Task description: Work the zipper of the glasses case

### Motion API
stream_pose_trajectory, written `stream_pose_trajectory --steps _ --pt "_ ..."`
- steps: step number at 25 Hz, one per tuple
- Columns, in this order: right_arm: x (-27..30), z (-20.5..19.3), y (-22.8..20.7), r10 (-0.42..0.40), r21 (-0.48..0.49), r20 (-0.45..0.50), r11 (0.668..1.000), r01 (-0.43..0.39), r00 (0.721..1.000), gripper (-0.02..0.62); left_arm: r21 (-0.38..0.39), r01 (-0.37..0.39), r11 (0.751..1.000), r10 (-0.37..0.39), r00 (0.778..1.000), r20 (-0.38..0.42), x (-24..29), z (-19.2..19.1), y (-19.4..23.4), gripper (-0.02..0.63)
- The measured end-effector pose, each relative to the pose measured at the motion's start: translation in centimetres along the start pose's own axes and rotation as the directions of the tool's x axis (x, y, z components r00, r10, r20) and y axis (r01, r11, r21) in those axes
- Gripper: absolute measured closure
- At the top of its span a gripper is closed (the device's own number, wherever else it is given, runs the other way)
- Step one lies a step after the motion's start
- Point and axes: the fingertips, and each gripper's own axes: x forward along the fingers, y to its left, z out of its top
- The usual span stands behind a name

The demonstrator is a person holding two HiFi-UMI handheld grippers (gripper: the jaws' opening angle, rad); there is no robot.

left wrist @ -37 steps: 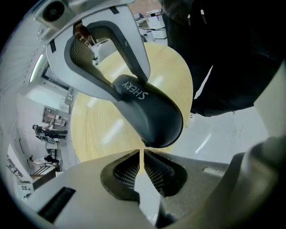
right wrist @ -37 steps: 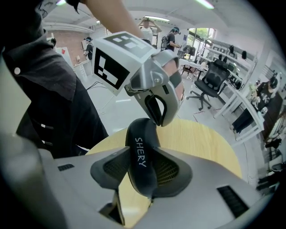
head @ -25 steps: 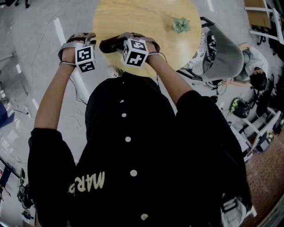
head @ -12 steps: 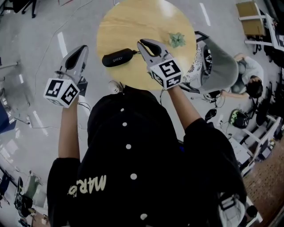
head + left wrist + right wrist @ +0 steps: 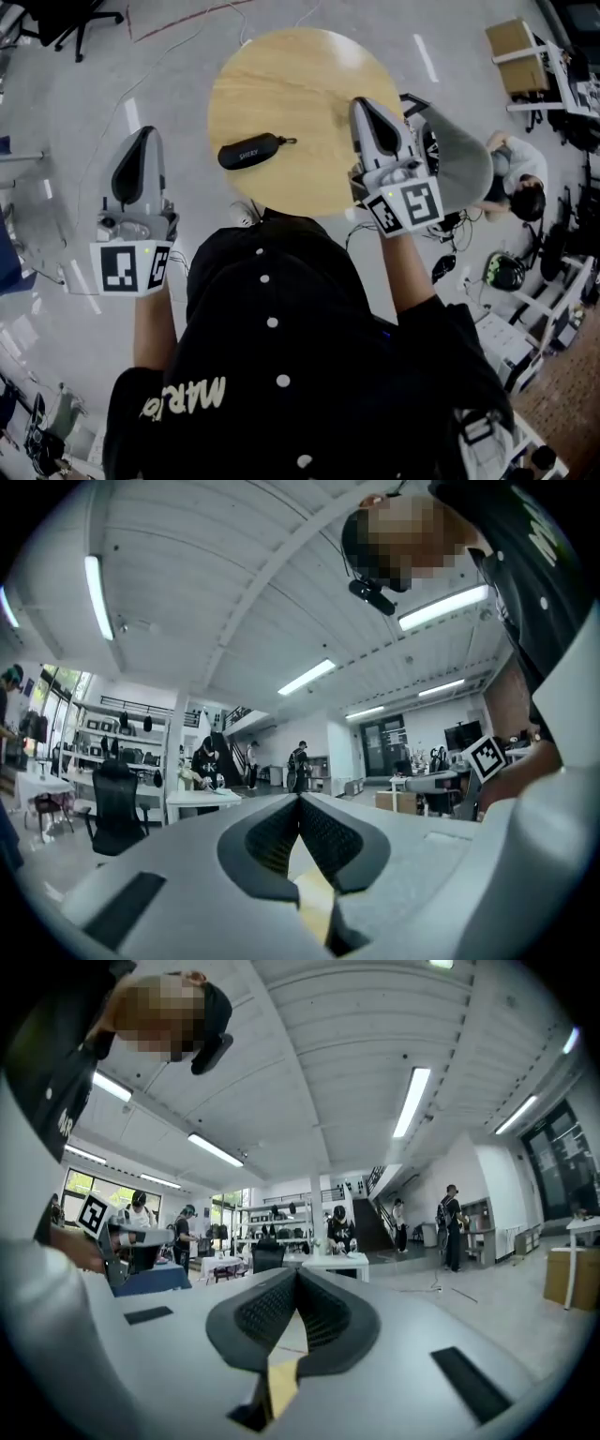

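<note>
2 grippers are held level, 1 on each side of the person's black shirt (image 5: 281, 375).

Left gripper (image 5: 142, 133): it hangs off the left edge of the table (image 5: 300, 66), over bare floor, with its marker cube nearest the head camera. The left gripper view shows this gripper (image 5: 300, 801) with its jaws closed tip to tip and nothing between them.

Right gripper (image 5: 367, 103): it hangs over the table's right edge. The right gripper view shows this gripper (image 5: 297, 1272) with jaws that have just been closing and now meet, also empty.

Glasses case (image 5: 251, 150): black, it lies flat on the round wooden table, left of centre and slightly tilted. A zipper pull (image 5: 287, 142) sticks out at its right end. Whether the zipper is open cannot be told. The case lies between the 2 grippers, well apart from both.

Both gripper views look out across a hall with ceiling lights and people at benches.
</note>
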Motion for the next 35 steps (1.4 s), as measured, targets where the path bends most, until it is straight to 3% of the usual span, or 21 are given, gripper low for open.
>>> stream_pose_trajectory --steps 6,12,17,24,27,35 --pt "-1.8 6.9 -1.5 -0.095 0.006 0.140 0.995 0.095 0.986 0.595 0.018 -0.089 0.996 0.087 0.991 0.099 -2.0 4.7 1.7 0.601" --pt "-3.8 10.4 -1.7 -0.114 -0.054 0.211 0.990 0.128 0.971 0.595 0.030 -0.176 0.984 0.170 0.974 0.147 -3.9 7.5 3.5 0.601" --pt "-3.8 10.4 -1.2 -0.113 -0.096 0.191 0.986 0.133 0.975 0.595 0.078 -0.221 0.972 0.205 0.963 0.173 -4.8 7.9 3.5 0.601" --pt "-3.6 10.5 -0.7 -0.113 -0.077 0.199 0.988 0.131 0.973 0.595 0.025 -0.274 0.961 0.270 0.957 0.102 -5.1 5.9 5.0 0.602" --pt "-3.3 10.4 0.0 -0.093 -0.091 0.191 0.990 0.112 0.977 0.595 0.038 -0.287 0.957 0.283 0.956 0.080 -5.0 5.3 5.2 0.602" --pt "-2.3 9.9 0.9 -0.075 -0.129 0.162 0.987 0.096 0.984 0.595 0.073 -0.314 0.946 0.305 0.945 0.116 -5.1 6.1 5.1 0.601"
